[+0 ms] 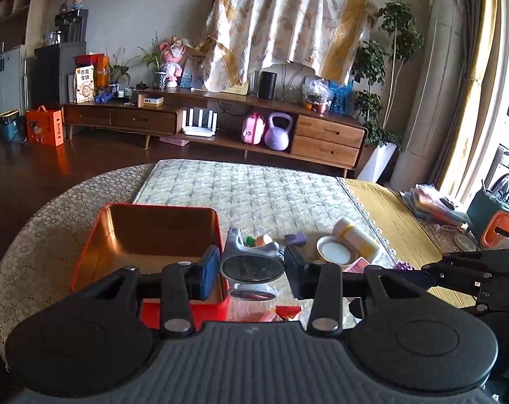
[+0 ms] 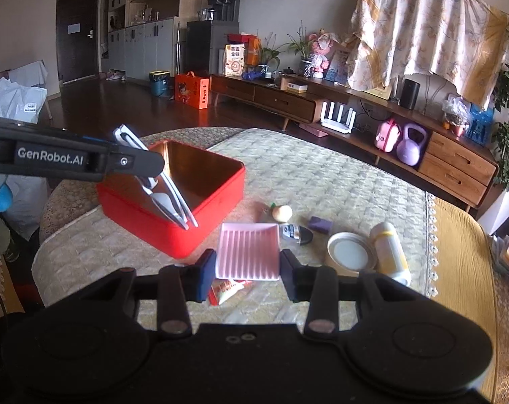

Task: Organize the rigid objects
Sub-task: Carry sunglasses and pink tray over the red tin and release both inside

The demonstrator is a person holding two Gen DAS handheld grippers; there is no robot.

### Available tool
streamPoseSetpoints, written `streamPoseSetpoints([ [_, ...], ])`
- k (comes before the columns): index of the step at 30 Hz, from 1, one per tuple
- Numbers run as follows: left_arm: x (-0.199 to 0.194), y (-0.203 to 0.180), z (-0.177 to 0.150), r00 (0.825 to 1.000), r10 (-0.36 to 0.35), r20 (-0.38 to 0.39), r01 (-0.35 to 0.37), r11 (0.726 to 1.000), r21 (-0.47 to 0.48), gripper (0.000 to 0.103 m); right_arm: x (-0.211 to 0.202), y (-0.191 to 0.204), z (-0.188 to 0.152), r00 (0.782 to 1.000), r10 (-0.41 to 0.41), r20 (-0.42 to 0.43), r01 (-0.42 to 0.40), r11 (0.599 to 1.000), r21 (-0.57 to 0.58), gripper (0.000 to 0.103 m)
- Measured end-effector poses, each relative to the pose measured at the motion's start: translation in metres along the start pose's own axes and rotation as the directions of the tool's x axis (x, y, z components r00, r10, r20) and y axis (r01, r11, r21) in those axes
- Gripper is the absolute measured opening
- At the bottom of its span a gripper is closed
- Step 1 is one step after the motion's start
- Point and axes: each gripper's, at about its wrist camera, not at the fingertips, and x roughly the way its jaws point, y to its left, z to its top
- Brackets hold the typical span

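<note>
My left gripper (image 1: 251, 269) is shut on a grey mirror-like stand (image 1: 251, 262) and holds it above the near right edge of the open red tin box (image 1: 146, 229). In the right wrist view the same gripper (image 2: 146, 165) holds the grey object (image 2: 167, 198) tilted over the red box (image 2: 173, 202). My right gripper (image 2: 247, 266) is shut on a pink ridged tray (image 2: 247, 252), held just above the table. A small onion-like toy (image 2: 282, 212), a purple block (image 2: 320, 225), a round lid (image 2: 351, 252) and a white bottle (image 2: 389, 252) lie beyond.
A red-and-white sachet (image 2: 225, 289) lies under my right gripper. The quilted table mat (image 2: 321, 175) ends in a lace edge at the right. My right gripper shows at the right of the left wrist view (image 1: 473, 276). A wooden TV cabinet (image 1: 220, 124) stands beyond the table.
</note>
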Motion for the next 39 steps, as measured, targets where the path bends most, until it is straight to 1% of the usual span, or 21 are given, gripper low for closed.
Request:
streamPoseSetpoints([
  [4, -0.001, 0.018, 0.015, 0.998, 0.046, 0.038, -0.046, 0.999, -0.017, 0.041, 0.015, 0.010, 0.019, 1.000, 0.024, 0.003, -0.024, 1.000, -0.018, 0.040],
  [9, 0.008, 0.043, 0.029, 0.993, 0.099, 0.057, -0.096, 0.994, -0.050, 0.041, 0.039, 0.026, 0.042, 0.999, 0.036, 0.000, -0.036, 0.998, -0.050, 0.040],
  [12, 0.024, 0.059, 0.036, 0.992, 0.119, 0.038, -0.116, 0.991, -0.070, 0.041, 0.058, 0.033, 0.054, 0.999, 0.044, -0.013, -0.044, 0.998, -0.052, 0.040],
  [18, 0.056, 0.082, 0.041, 0.986, 0.163, 0.019, -0.162, 0.985, -0.060, 0.041, 0.098, 0.049, 0.067, 0.997, 0.065, -0.052, -0.069, 0.995, -0.078, 0.040],
  [24, 0.090, 0.097, 0.043, 0.985, 0.173, 0.000, -0.173, 0.983, -0.053, 0.041, 0.142, 0.064, 0.074, 0.988, 0.087, -0.129, -0.103, 0.988, -0.120, 0.040],
  [29, 0.120, 0.107, 0.042, 0.981, 0.191, -0.035, -0.193, 0.980, -0.056, 0.041, 0.173, 0.073, 0.081, 0.978, 0.109, -0.177, -0.132, 0.984, -0.123, 0.040],
  [32, 0.131, 0.118, 0.041, 0.982, 0.181, -0.055, -0.185, 0.979, -0.083, 0.041, 0.185, 0.077, 0.078, 0.975, 0.105, -0.195, -0.133, 0.982, -0.137, 0.040],
  [34, 0.135, 0.121, 0.038, 0.983, 0.171, -0.066, -0.177, 0.980, -0.092, 0.041, 0.190, 0.076, 0.076, 0.973, 0.113, -0.203, -0.140, 0.982, -0.124, 0.040],
  [39, 0.143, 0.125, 0.030, 0.982, 0.160, -0.097, -0.169, 0.982, -0.085, 0.041, 0.197, 0.076, 0.072, 0.967, 0.134, -0.215, -0.164, 0.978, -0.126, 0.040],
])
